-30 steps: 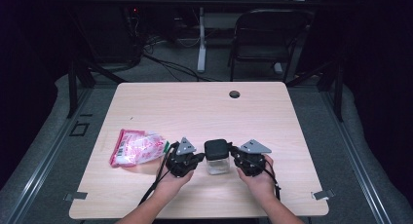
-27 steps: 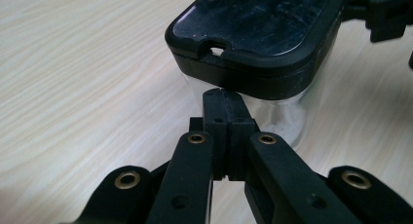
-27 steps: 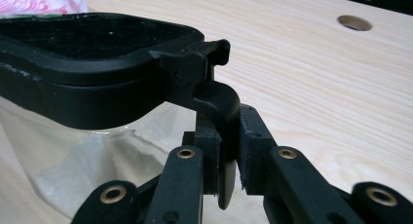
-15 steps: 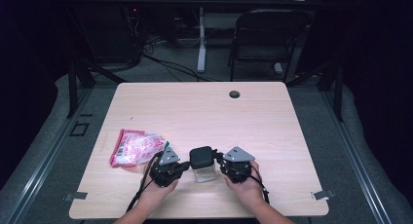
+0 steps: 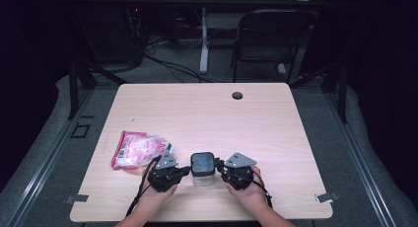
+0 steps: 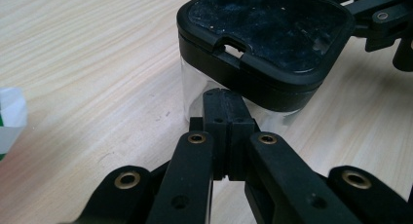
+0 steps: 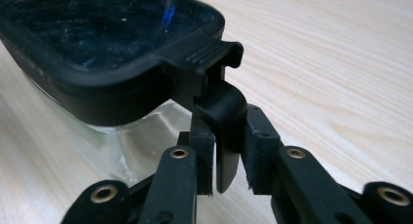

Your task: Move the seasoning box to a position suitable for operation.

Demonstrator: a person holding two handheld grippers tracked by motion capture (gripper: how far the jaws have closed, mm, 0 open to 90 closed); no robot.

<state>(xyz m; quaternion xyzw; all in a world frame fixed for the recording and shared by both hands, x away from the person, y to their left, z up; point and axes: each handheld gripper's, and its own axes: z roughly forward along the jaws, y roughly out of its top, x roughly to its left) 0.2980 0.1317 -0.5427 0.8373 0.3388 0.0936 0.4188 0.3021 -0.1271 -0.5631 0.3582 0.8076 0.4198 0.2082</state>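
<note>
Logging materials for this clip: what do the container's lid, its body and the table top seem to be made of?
Lid: black plastic, probably; matte, scuffed, dusty, with a moulded ribbed latch.
Body: clear plastic or glass, open either way; see-through, glossy reflections.
Table top: pale wood-grain surface, likely laminate; even printed-looking grain, smooth sheen.

Between the left tool [image 5: 185,170] and right tool [image 5: 219,166] stands the clear, black-lidded plastic container [image 5: 202,168], a pink-and-white plastic packet [image 5: 139,148] lies beyond-left, and bare light wooden desk [image 5: 222,118] stretches ahead.
</note>
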